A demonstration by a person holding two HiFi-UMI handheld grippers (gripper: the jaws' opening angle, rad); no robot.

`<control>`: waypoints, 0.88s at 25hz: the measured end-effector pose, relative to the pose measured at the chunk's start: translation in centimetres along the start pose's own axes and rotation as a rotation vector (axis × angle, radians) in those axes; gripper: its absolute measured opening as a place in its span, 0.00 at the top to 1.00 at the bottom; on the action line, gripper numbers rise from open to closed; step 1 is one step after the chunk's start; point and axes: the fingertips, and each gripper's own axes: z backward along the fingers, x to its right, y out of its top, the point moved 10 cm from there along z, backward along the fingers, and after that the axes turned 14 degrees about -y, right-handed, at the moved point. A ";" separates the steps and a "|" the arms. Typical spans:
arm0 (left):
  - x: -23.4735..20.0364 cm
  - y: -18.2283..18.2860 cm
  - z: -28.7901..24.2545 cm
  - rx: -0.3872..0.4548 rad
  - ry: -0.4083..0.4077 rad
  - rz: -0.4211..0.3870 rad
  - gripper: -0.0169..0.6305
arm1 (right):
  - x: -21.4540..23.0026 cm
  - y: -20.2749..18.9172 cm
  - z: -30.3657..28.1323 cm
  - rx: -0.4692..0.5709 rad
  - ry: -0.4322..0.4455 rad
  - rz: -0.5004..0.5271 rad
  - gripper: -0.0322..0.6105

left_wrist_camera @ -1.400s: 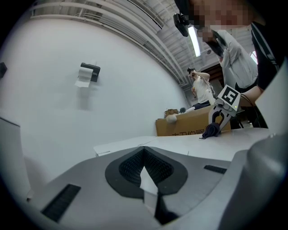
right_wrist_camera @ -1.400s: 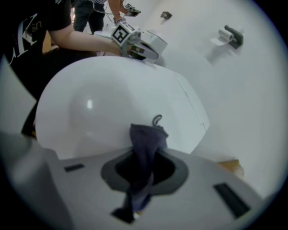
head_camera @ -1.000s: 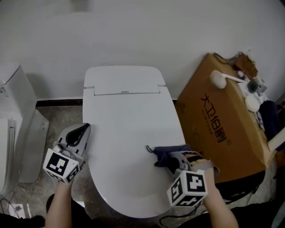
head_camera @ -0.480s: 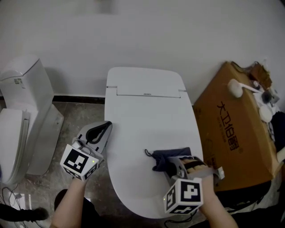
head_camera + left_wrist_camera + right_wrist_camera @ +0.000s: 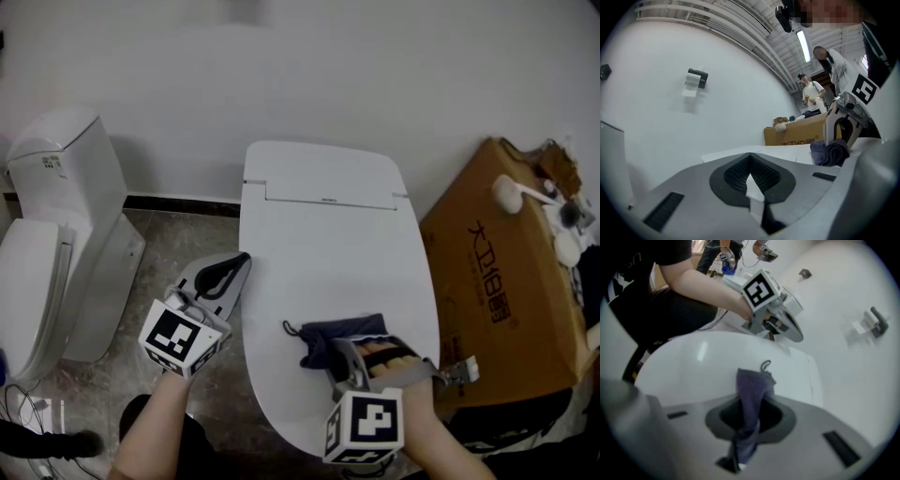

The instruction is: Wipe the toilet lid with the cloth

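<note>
Relative to the earlier frames, the right hand-held gripper (image 5: pixel 343 354) and its cloth (image 5: pixel 336 334) had moved leftward from the right edge of the toilet lid (image 5: pixel 328 248) toward its middle, while the left hand-held gripper (image 5: pixel 225 275) remained just beside the lid's left edge. The right hand-held gripper (image 5: pixel 746 427) was clenched on the dark blue cloth (image 5: pixel 751 389), which ran up between its jaws and lay bunched on the white lid (image 5: pixel 689 366), its small hanging loop pointing away from the jaws. The left hand-held gripper (image 5: pixel 751 174) was clenched with nothing between its jaws, held off the lid above the grey tiled floor (image 5: pixel 178 239). From its own view the cloth (image 5: pixel 829 153) appeared at the right, on the lid. A brown cardboard box (image 5: pixel 497 272) stood at the toilet's right, and a second white toilet (image 5: pixel 56 234) stood at its left, against the white wall (image 5: pixel 300 75)
</note>
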 end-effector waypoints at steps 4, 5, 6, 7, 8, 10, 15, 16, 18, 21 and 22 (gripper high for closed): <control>0.1 -0.1 -0.2 0.001 -0.006 -0.005 0.95 | -0.3 1.5 -0.1 0.024 0.006 0.000 0.85; 0.1 -0.1 -0.2 -0.001 -0.006 -0.006 0.95 | -0.4 1.9 -0.1 0.030 0.005 0.005 0.85; 0.1 -0.2 -0.2 -0.002 -0.007 -0.008 0.95 | -0.5 2.4 -0.1 0.035 0.006 0.014 0.85; 0.1 -0.2 -0.3 -0.002 -0.007 -0.008 0.95 | -0.6 2.9 -0.1 0.040 0.007 0.023 0.85; 0.0 -0.2 -0.2 -0.001 -0.005 -0.007 0.95 | -0.7 3.3 -0.1 0.047 0.008 0.033 0.85; -0.1 0.0 0.0 -0.001 0.003 -0.007 0.95 | -0.9 4.2 -0.2 0.064 0.003 0.048 0.85; -0.2 -0.1 0.0 0.005 0.011 -0.006 0.95 | -0.9 5.1 -0.3 0.070 -0.013 0.072 0.85; -0.3 -0.1 0.0 0.007 0.012 -0.006 0.95 | -0.8 5.3 -0.3 0.071 -0.017 0.077 0.85; -0.5 -0.1 0.1 0.010 0.015 -0.004 0.95 | -0.7 5.7 -0.3 0.076 -0.018 0.084 0.85; -0.6 -0.2 -0.1 0.009 0.017 0.002 0.95 | -0.7 6.3 -0.4 0.094 -0.019 0.086 0.85; -0.6 -0.2 -0.1 0.009 0.017 0.004 0.95 | -0.7 6.5 -0.4 0.102 -0.019 0.086 0.85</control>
